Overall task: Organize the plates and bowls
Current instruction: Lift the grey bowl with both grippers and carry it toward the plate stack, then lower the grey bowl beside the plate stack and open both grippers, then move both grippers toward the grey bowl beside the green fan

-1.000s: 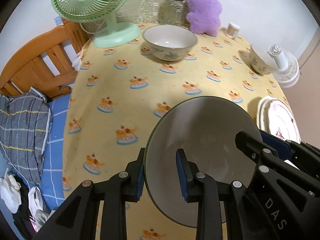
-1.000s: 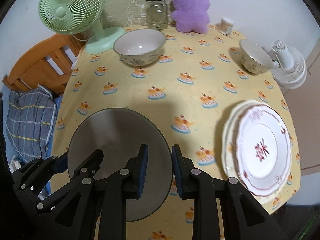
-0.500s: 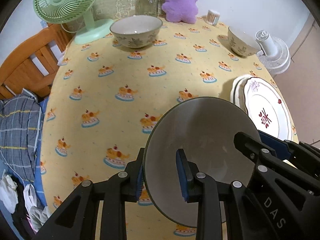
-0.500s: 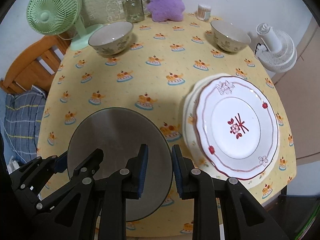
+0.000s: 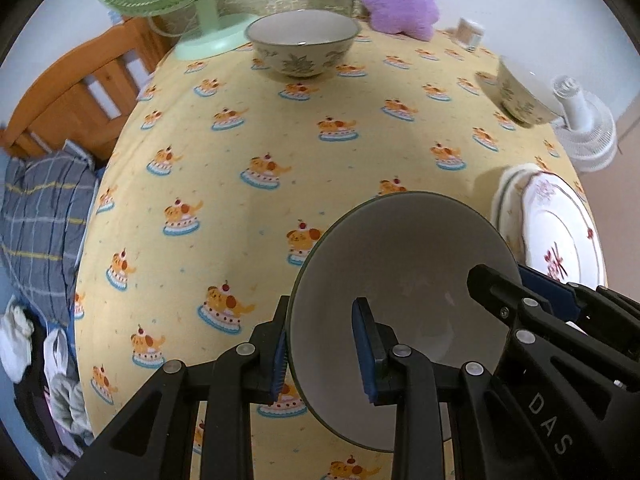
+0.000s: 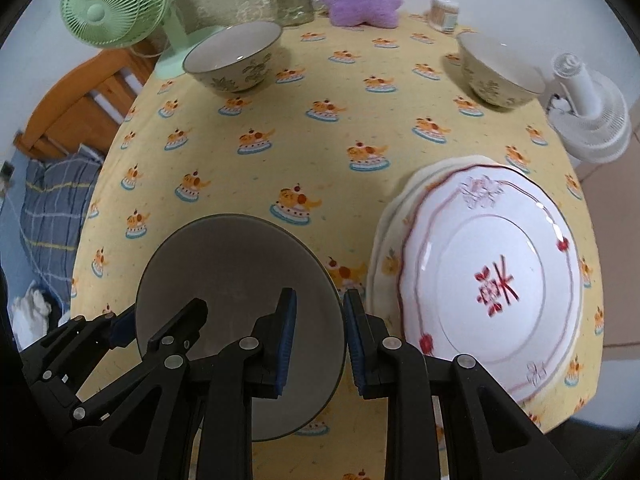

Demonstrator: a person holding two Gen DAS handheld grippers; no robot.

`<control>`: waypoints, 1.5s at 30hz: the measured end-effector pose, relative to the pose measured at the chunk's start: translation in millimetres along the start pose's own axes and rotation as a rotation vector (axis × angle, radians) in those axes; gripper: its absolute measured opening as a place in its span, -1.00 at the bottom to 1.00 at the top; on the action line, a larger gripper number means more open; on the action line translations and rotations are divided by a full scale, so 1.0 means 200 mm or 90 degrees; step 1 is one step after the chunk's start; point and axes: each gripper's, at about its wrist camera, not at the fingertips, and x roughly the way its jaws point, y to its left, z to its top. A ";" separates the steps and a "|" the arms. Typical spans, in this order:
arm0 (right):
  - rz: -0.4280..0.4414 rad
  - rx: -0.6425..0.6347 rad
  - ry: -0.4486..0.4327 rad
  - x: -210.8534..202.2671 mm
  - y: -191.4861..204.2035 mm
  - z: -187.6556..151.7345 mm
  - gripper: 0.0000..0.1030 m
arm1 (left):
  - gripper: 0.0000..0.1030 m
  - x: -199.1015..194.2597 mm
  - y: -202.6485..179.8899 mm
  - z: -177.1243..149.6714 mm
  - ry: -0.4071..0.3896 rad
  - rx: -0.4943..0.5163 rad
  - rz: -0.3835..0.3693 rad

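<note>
Left wrist — both grippers (image 5: pixel 324 350) grip bowl (image 5: pixel 404 252).

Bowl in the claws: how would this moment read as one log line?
bowl: held over table | left claw: on its left rim | right claw: on its right rim | plates: stacked right

Two black handheld grippers sit side by side, the left gripper (image 5: pixel 324 344) and right gripper (image 6: pixel 318 338) each clamped on opposite rims of one bowl (image 5: pixel 404 256).
</note>
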 end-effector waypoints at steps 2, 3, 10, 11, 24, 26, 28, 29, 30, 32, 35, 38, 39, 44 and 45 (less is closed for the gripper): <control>0.006 -0.015 0.002 0.02 0.02 0.02 -0.46 | -0.47 0.01 0.02 0.00 0.002 -0.020 0.001; 0.007 -0.024 -0.001 0.02 0.03 0.03 -0.46 | -0.47 0.01 0.03 0.00 0.002 -0.030 0.001; 0.017 -0.071 -0.012 0.05 0.04 0.08 -0.46 | -0.45 0.02 0.01 0.02 -0.015 -0.065 0.028; 0.018 -0.078 -0.015 0.05 0.04 0.09 -0.46 | -0.44 0.02 0.01 0.02 -0.019 -0.069 0.031; 0.020 -0.082 -0.034 0.03 0.06 0.04 -0.25 | -0.04 0.00 0.02 -0.03 -0.026 -0.071 -0.020; 0.039 -0.074 -0.043 0.02 0.06 0.02 -0.06 | 0.16 -0.03 0.02 -0.04 -0.039 -0.048 -0.024; 0.030 -0.060 -0.057 -0.03 0.08 0.00 0.20 | 0.33 -0.08 0.02 -0.05 -0.058 -0.018 -0.036; 0.018 -0.062 -0.068 -0.06 0.09 -0.01 0.26 | 0.46 -0.09 0.03 -0.05 -0.061 -0.011 -0.041; 0.009 -0.062 -0.076 -0.08 0.11 -0.01 0.34 | 0.51 -0.11 0.03 -0.05 -0.067 -0.005 -0.053; 0.000 -0.054 -0.084 -0.12 0.12 -0.02 0.36 | 0.55 -0.15 0.05 -0.05 -0.073 -0.001 -0.076; -0.010 -0.042 -0.096 -0.18 0.15 -0.01 0.37 | 0.68 -0.20 0.07 -0.03 -0.092 0.012 -0.085; -0.012 -0.035 -0.101 -0.23 0.16 0.02 0.37 | 0.76 -0.25 0.08 0.00 -0.105 0.022 -0.083; -0.014 -0.034 -0.105 -0.24 0.17 0.03 0.37 | 0.76 -0.27 0.08 0.02 -0.109 0.022 -0.084; -0.006 -0.045 -0.129 -0.31 0.18 0.11 0.37 | 0.77 -0.33 0.08 0.10 -0.135 0.018 -0.071; 0.001 -0.049 -0.132 -0.32 0.18 0.13 0.37 | 0.77 -0.34 0.08 0.12 -0.139 0.016 -0.066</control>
